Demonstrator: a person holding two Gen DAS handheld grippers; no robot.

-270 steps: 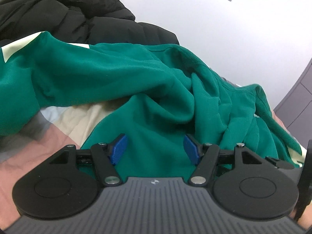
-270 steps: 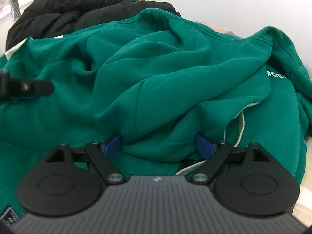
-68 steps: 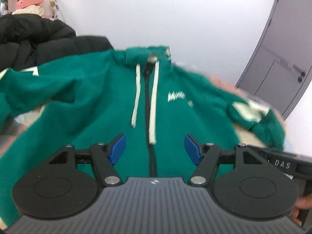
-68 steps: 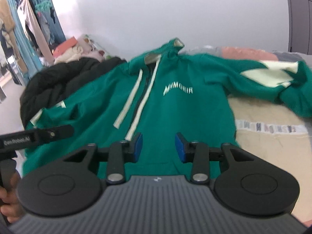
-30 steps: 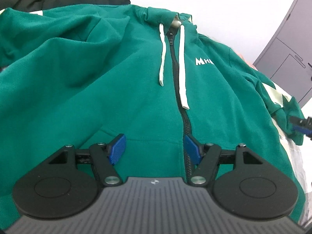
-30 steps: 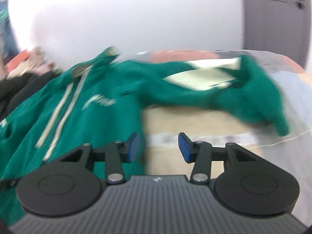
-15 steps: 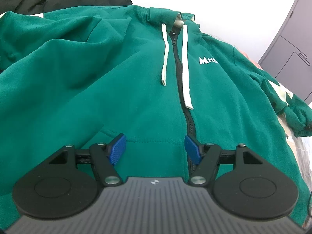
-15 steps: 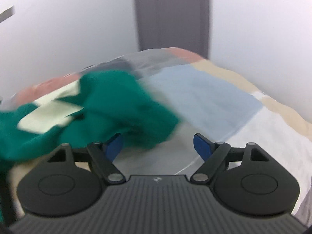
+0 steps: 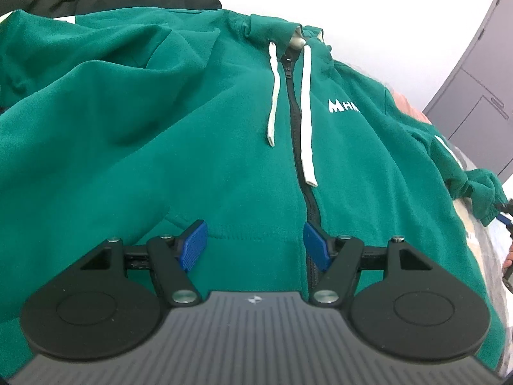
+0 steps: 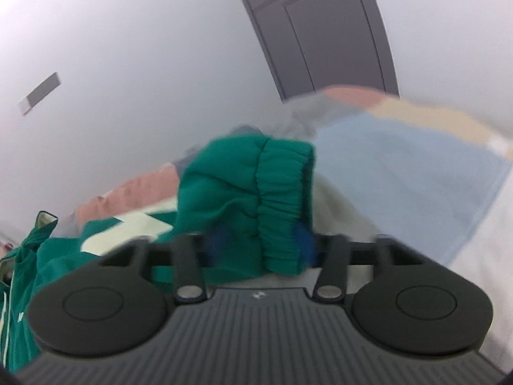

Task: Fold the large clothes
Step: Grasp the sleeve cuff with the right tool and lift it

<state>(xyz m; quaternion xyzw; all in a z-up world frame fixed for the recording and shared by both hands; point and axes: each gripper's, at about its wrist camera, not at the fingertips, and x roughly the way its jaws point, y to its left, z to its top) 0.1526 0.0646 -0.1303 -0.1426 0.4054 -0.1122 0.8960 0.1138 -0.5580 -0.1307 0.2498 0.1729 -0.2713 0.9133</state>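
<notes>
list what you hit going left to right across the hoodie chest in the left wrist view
left drawstring → black zipper → right drawstring → white chest logo → gathered sleeve cuff

The green hoodie (image 9: pixel 192 147), bunched in a heap nine seconds ago, is now spread flat with its zip up. The right gripper (image 10: pixel 259 243), carried from the chest to the sleeve cuff (image 10: pixel 272 199), is being closed around the cuff.
</notes>
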